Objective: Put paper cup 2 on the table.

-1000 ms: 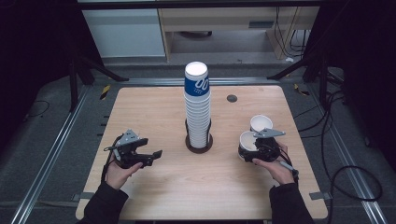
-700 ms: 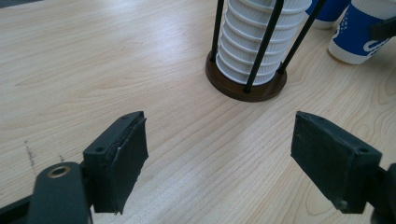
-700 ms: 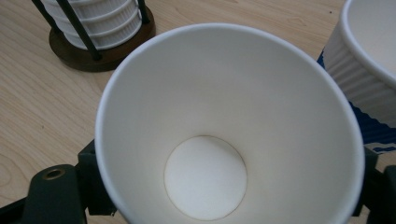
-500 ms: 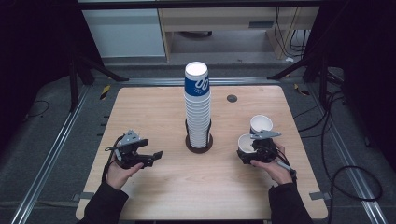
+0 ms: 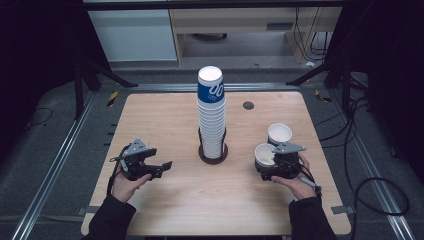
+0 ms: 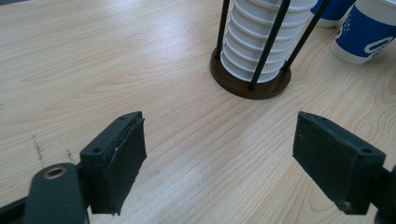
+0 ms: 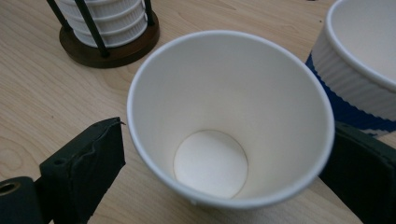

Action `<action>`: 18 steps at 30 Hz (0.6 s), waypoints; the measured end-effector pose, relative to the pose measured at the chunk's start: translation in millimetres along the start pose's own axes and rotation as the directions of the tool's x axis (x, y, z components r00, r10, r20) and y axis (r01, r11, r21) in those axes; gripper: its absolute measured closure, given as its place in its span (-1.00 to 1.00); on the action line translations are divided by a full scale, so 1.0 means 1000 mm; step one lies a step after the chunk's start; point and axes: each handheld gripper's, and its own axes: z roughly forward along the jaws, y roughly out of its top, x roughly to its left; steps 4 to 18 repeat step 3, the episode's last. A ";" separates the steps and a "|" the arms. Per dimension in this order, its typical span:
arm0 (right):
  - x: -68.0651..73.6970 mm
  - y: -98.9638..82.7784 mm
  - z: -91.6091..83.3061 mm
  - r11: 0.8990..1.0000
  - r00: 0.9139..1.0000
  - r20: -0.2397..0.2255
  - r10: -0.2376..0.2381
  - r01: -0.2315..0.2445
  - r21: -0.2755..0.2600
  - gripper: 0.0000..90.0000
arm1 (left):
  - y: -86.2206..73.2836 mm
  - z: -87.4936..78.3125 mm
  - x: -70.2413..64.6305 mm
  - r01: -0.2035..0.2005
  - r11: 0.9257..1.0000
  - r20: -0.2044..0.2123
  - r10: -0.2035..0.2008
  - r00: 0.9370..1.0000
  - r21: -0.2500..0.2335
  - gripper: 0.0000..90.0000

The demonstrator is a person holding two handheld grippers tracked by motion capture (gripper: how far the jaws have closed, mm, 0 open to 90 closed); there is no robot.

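The right hand-held gripper (image 7: 224, 163), jaws just spread wide, straddles an upright paper cup (image 7: 229, 121) on the bench (image 5: 165, 115); the left hand-held gripper (image 6: 233, 158) rests released, empty.

The left gripper (image 5: 165, 165) is held low in the left hand (image 5: 127, 182), its fingers (image 6: 114, 163) level, spread wide, nothing between them. The right gripper (image 5: 265, 162) sits in the right hand (image 5: 297, 182). Its fingers (image 7: 81, 168) have just been opening and now stand apart on either side of a cup (image 7: 233, 116), a narrow gap showing beside the left one. Both forearms come in dark-sleeved behind the fingers.
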 end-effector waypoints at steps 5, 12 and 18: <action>-0.002 -0.006 -0.004 1.000 1.000 0.006 0.001 -0.001 0.008 -0.93 | -0.001 0.000 0.001 0.000 1.000 -0.003 0.000 1.000 0.003 -0.64; -0.002 -0.006 -0.004 1.000 1.000 0.006 0.001 -0.001 0.008 -0.93 | -0.001 0.000 0.001 0.000 1.000 -0.003 0.000 1.000 0.003 -0.64; -0.002 -0.006 -0.004 1.000 1.000 0.006 0.001 -0.001 0.008 -0.93 | -0.001 0.000 0.001 0.000 1.000 -0.003 0.000 1.000 0.003 -0.64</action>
